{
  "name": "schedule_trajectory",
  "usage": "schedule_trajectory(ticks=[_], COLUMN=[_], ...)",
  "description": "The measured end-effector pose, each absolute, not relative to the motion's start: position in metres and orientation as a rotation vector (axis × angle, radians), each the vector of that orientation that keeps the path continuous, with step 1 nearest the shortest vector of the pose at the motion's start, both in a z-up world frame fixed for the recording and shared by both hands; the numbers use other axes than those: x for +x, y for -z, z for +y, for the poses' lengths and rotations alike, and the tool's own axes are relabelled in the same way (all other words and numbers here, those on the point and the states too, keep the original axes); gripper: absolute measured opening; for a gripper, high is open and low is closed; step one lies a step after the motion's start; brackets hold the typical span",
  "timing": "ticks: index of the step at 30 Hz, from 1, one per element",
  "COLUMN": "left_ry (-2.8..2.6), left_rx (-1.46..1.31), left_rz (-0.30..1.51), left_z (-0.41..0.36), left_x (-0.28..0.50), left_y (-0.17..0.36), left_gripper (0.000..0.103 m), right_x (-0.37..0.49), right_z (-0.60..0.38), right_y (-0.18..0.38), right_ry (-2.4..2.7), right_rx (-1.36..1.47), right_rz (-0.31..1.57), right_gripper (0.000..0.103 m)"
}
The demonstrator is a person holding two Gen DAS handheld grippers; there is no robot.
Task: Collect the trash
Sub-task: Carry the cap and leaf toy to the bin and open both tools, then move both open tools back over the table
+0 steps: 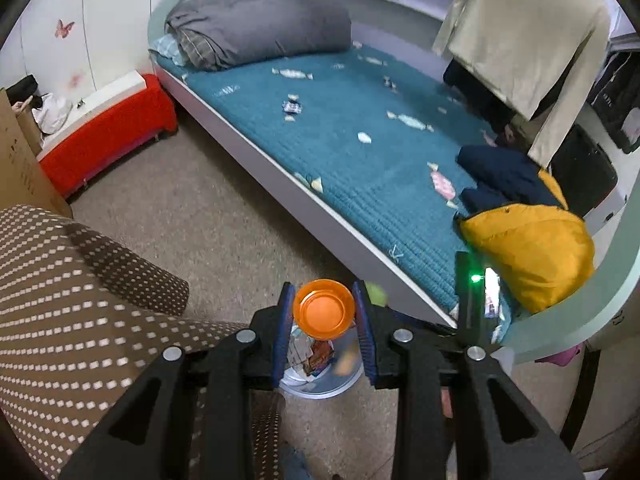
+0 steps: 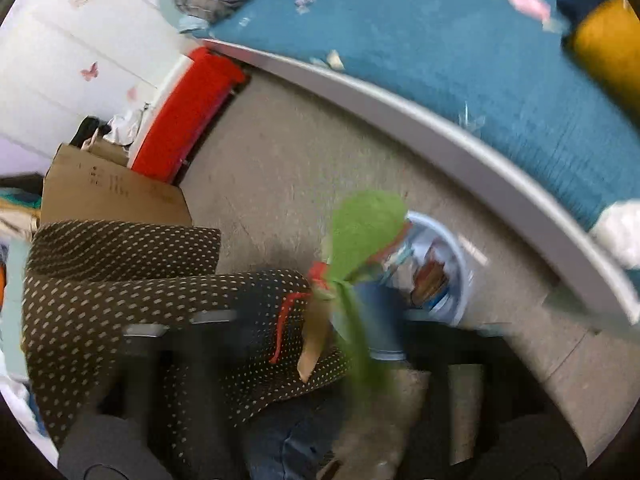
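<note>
My left gripper [image 1: 323, 312] is shut on an orange plastic lid [image 1: 323, 309], held above a clear trash bin [image 1: 320, 384] on the floor with wrappers inside. In the blurred right wrist view, my right gripper [image 2: 340, 300] holds a green wrapper [image 2: 366, 232] with red and tan bits, close to the same bin [image 2: 456, 264]. Its fingers are smeared by motion. Several candy wrappers [image 1: 292, 74] lie on the teal bed cover [image 1: 360, 168].
A brown dotted cushion [image 1: 80, 300] lies at the left. A red bench [image 1: 108, 136] and a cardboard box [image 1: 20, 168] stand by the wall. A yellow jacket [image 1: 532, 248] and dark clothes lie on the bed. Beige carpet [image 1: 192, 208] lies between.
</note>
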State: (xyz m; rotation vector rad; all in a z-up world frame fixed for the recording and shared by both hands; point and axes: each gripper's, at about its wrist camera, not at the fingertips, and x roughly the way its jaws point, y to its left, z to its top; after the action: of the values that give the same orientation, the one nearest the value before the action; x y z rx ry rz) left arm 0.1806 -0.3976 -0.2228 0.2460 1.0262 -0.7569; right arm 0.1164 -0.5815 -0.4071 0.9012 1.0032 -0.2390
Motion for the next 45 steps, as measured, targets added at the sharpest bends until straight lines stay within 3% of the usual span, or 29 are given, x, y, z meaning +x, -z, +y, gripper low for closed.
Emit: schedule_trajectory(ticks=[5, 12, 13, 14, 15, 16, 27, 45], left_ry=[0.751, 0.760, 0.759, 0.756, 0.738, 0.714, 0.672, 0.687], left_rx=[0.290, 0.360, 0.373, 0.381, 0.386, 0.389, 0.285, 0.204], left_rz=[1.103, 1.213, 1.221, 1.227, 1.232, 1.217, 1.124, 0.804], left_z=[-0.419, -0.448, -0.451, -0.453, -0.454, -0.453, -0.415, -0.316], left_x=[0.188, 0.192, 0.193, 0.193, 0.195, 0.196, 0.191, 0.126], left_y=[0.253, 0.296, 0.299, 0.301, 0.303, 0.301, 0.246, 0.125], left_gripper=[0.029, 0.030, 0.034, 0.046, 0.076, 0.090, 0.090, 0.090], right_x=[0.095, 0.054, 0.051, 0.048, 0.045, 0.043, 0.037, 0.043], right_z=[-0.599, -0.620, -0.620, -0.621, -0.621, -0.621, -0.603, -0.509], right_y=[0.413, 0.356, 0.348, 0.343, 0.337, 0.333, 0.288, 0.175], right_ry=[0.280, 0.335, 0.344, 0.349, 0.350, 0.353, 0.385, 0.280], right_rx=[0.975, 0.920, 0.909, 0.903, 0.898, 0.893, 0.830, 0.622], right_rz=[0.964, 0.832, 0.819, 0.809, 0.797, 0.790, 0.717, 0.624], right_gripper=[0.085, 0.090, 0.090, 0.092, 0.094, 0.095, 0.097, 0.097])
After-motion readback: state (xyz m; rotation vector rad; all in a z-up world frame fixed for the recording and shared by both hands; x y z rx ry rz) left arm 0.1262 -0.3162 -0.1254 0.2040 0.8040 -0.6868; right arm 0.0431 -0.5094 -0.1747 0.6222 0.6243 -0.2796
